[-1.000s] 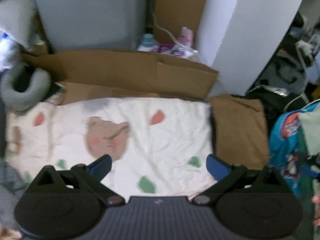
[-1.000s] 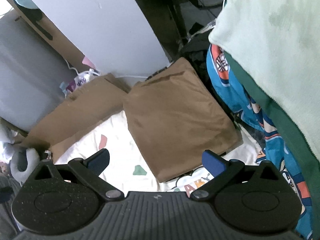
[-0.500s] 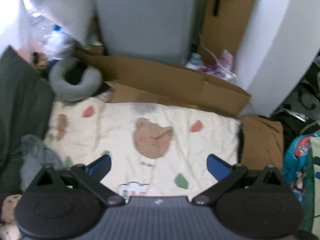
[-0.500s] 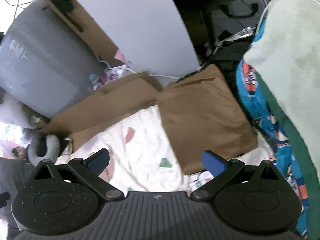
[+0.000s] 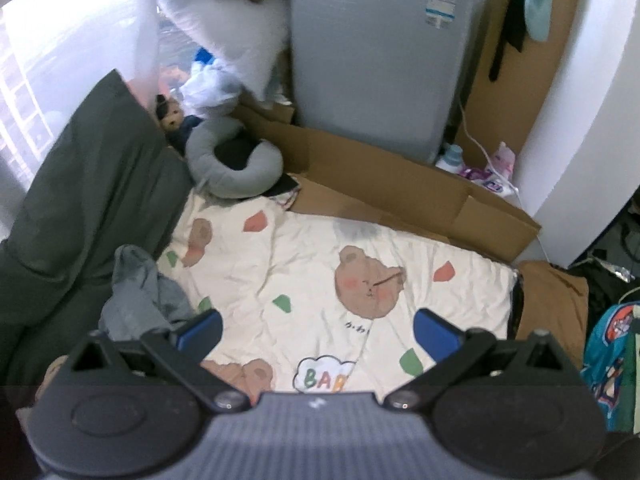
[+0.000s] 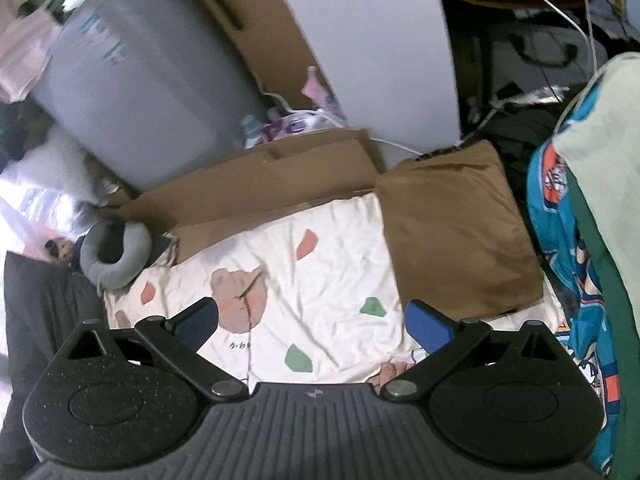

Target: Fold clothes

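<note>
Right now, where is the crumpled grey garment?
In the left wrist view, the crumpled grey garment lies at the left edge of the bear-print sheet, beside the dark green cushion.

The left claw's body hides the crumpled grey garment (image 5: 140, 296)'s near end and the bedsheet (image 5: 312, 264)'s lettering.

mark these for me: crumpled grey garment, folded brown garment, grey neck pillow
crumpled grey garment (image 5: 140, 300), left wrist view, middle of the bunched cloth.
folded brown garment (image 6: 456, 228), right wrist view, centre of its flat top face.
grey neck pillow (image 5: 240, 174), left wrist view, lower curve of the ring.
</note>
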`<state>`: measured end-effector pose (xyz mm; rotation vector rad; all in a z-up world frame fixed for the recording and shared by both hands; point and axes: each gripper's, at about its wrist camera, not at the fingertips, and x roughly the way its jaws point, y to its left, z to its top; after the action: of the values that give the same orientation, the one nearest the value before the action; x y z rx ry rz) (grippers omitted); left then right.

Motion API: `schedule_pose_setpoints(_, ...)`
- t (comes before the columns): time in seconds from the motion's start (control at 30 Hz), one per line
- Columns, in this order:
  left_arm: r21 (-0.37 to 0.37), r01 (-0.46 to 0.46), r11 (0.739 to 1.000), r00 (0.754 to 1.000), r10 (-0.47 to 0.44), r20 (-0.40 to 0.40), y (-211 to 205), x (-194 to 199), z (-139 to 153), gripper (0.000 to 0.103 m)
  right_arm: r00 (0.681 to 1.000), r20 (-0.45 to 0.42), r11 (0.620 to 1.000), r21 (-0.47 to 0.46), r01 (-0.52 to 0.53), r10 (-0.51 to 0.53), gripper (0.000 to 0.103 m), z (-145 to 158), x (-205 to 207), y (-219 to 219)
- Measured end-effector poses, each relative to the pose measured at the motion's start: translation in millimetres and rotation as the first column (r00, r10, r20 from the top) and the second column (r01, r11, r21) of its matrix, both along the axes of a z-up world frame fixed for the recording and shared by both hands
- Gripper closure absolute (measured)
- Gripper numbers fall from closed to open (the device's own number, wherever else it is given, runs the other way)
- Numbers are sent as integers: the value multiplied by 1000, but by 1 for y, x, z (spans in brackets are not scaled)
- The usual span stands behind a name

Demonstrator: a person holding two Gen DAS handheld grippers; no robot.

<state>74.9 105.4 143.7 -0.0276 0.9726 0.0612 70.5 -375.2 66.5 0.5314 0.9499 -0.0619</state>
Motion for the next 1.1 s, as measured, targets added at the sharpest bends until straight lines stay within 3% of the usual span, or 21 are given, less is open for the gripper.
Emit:
schedule_pose_setpoints(0.3,-14,-54,998,999,53,-7,42,-39,-6,0,993,-4,992,-51,-116,116,1,18,-12,46)
schedule_pose_setpoints(0.43,-10,-72,997,997,73,30,49,-59,-10,0,988,-9,986,-69,-152,151,0,21,-19,64)
schedule_pose_setpoints(0.83,-63,-44,997,997,47,58,37,-82,-37,0,945,-6,941,-85,-327,328,1,22,-24,122)
schedule_pose_setpoints(1.1,-60,-53,997,997,56,59,16,-86,-55,0,934,-14,930,-85,-357,357,1,14,-37,147)
